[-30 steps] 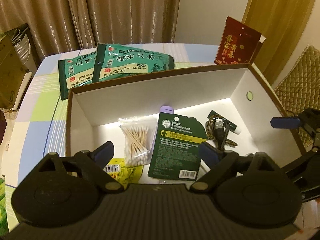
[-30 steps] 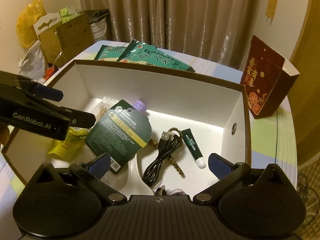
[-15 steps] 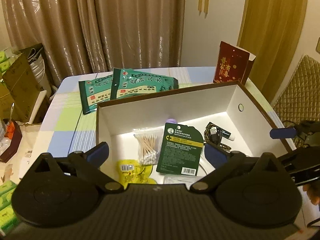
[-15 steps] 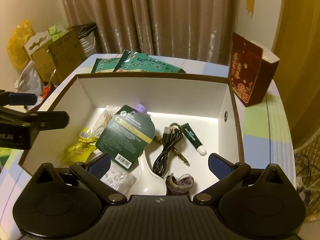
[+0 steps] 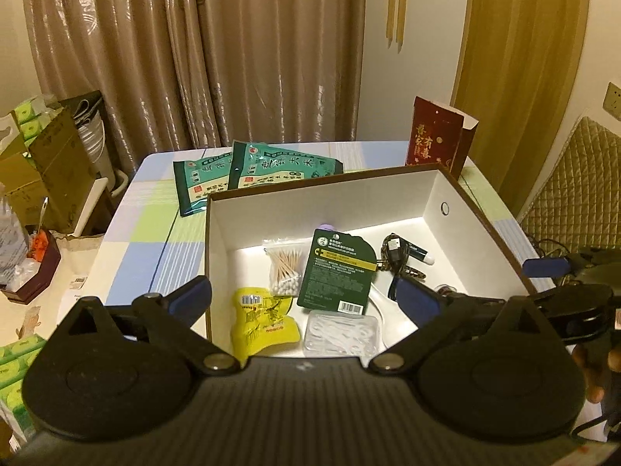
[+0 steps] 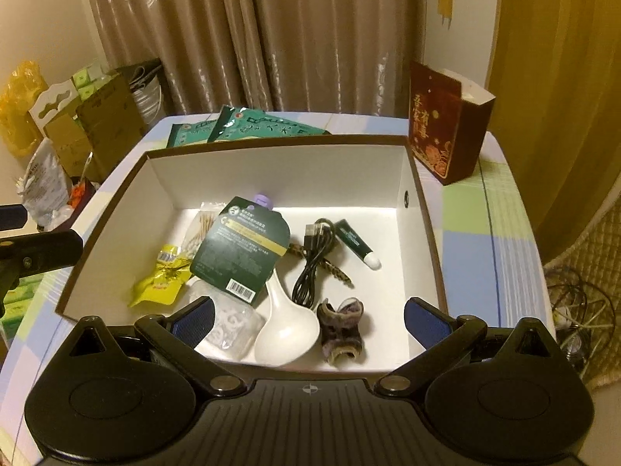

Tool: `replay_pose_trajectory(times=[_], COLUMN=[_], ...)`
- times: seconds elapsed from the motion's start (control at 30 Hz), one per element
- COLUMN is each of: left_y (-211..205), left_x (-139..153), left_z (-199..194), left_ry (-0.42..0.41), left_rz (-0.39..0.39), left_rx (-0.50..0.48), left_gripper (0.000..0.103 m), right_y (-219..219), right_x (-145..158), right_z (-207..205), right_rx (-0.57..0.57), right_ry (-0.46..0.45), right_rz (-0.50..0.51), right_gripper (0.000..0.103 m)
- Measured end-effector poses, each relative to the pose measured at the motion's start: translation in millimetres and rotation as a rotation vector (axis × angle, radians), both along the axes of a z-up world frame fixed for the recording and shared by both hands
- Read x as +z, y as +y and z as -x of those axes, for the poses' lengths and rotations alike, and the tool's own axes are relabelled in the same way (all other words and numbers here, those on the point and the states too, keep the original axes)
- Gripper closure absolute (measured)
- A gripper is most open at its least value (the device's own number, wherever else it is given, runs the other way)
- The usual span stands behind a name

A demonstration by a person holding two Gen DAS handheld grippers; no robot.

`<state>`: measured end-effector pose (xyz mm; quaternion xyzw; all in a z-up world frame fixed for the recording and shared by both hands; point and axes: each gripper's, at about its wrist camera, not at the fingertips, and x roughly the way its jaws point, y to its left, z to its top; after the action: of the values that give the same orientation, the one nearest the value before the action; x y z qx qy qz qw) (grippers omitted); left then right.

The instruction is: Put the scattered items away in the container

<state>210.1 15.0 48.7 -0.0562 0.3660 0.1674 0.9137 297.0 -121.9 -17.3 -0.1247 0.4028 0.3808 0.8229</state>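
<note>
Both the left gripper and right gripper hang open and empty above the box, which holds the small items. Two green pouches on the worktop behind it look light, floppy and slick, best pinched at an edge. Their large Chinese lettering is too blurred to read.

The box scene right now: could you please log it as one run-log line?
left gripper: open, empty | right gripper: open, empty | box: holds spoon, cable, pouch | green packets: outside on table
</note>
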Motion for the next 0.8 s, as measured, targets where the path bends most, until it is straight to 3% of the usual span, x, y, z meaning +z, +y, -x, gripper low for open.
replay_pose_trajectory(times=[0.8], left_y=[-41.7], left_x=[9.4], left_z=[69.5], left_ry=[-0.001], left_rz=[0.028], left_rx=[0.068], left_gripper=[0.003], right_y=[-48.5], right_x=[26.2], right_z=[59.4], right_rx=[0.031], right_ry=[-0.035], right_rz=[-0.036], right_gripper=[0.002])
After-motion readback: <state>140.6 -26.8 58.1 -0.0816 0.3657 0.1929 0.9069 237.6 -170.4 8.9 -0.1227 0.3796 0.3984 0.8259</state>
